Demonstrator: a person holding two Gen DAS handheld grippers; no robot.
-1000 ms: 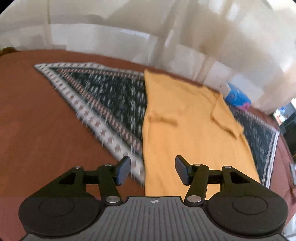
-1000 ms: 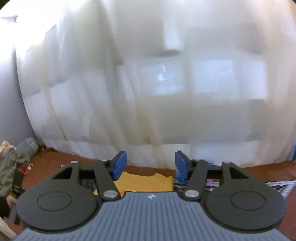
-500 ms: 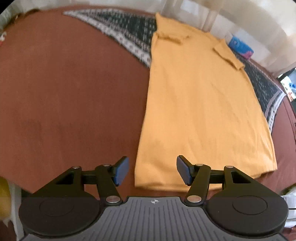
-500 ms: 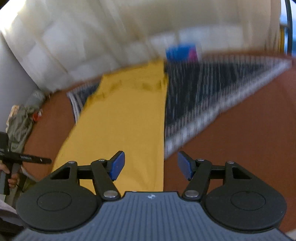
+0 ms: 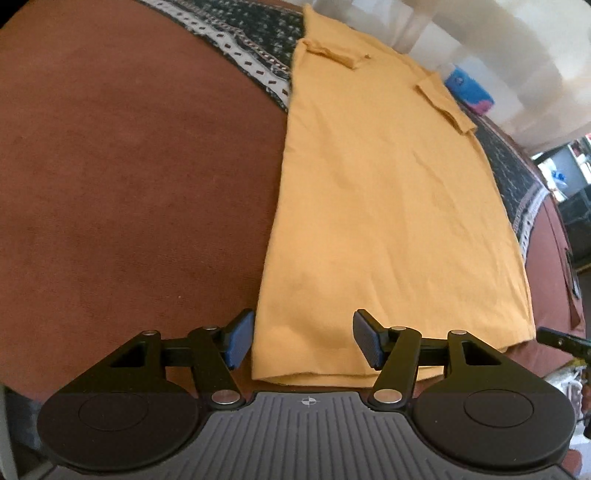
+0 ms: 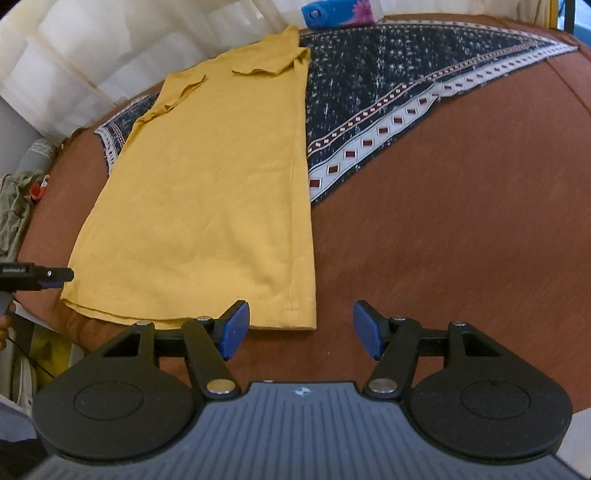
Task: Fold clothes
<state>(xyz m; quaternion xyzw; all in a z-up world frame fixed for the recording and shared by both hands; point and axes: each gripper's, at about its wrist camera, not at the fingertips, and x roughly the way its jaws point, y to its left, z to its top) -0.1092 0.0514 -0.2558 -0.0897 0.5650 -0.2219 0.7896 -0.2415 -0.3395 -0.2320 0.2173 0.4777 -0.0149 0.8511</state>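
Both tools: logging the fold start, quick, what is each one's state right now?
Left tool: open, empty, over the yellow shirt's hem.
Right tool: open, holding nothing.

The shirt (image 5: 388,206) is a plain mustard yellow with no print, and the bed cover (image 5: 129,166) beneath it is a uniform rust brown. The patterned cloth (image 6: 369,99) under the shirt's upper part is dark navy with white speckles, edged by a white border band carrying a row of small dark red squares. Both grippers have black bodies with blue pads on the fingers (image 6: 236,328), and a packet (image 6: 332,13) at the far edge is bright blue with pink.
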